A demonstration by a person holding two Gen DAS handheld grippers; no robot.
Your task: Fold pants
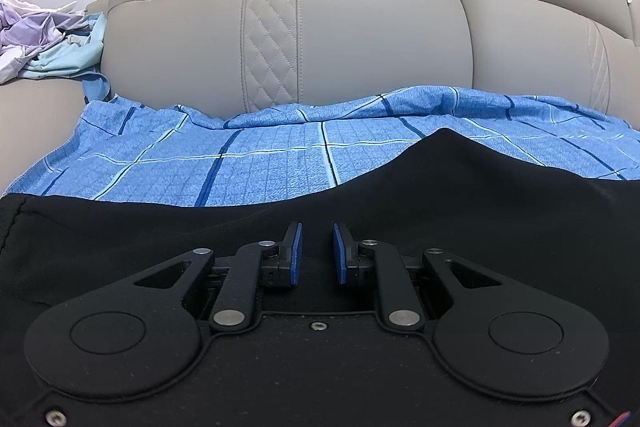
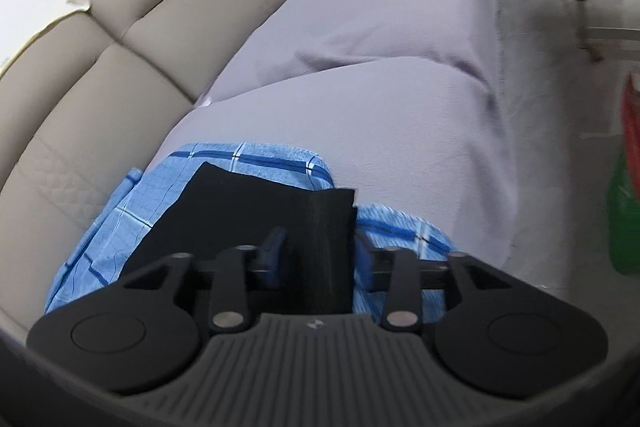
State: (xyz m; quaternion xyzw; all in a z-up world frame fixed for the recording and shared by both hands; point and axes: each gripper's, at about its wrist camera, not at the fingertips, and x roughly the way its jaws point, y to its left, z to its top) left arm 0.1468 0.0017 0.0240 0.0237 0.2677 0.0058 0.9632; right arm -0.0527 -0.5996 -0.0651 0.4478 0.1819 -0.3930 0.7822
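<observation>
The black pants (image 1: 440, 183) lie on a blue checked cloth (image 1: 248, 163) spread over the sofa seat. My left gripper (image 1: 317, 251) hovers low over the pants with its blue pads apart and nothing between them. In the right wrist view the black pants (image 2: 240, 211) lie on the blue checked cloth (image 2: 120, 227). My right gripper (image 2: 320, 251) has a ribbed black band of the pants, the waistband or a cuff, between its blue pads (image 2: 276, 243), and the fabric stands up between the fingers.
The beige sofa backrest (image 1: 360, 39) rises behind the cloth. A pile of lilac and mint clothes (image 1: 44, 39) lies at the far left. A grey-lilac cover (image 2: 380, 87) drapes the seat cushions to the right, with bare floor (image 2: 560, 107) beyond.
</observation>
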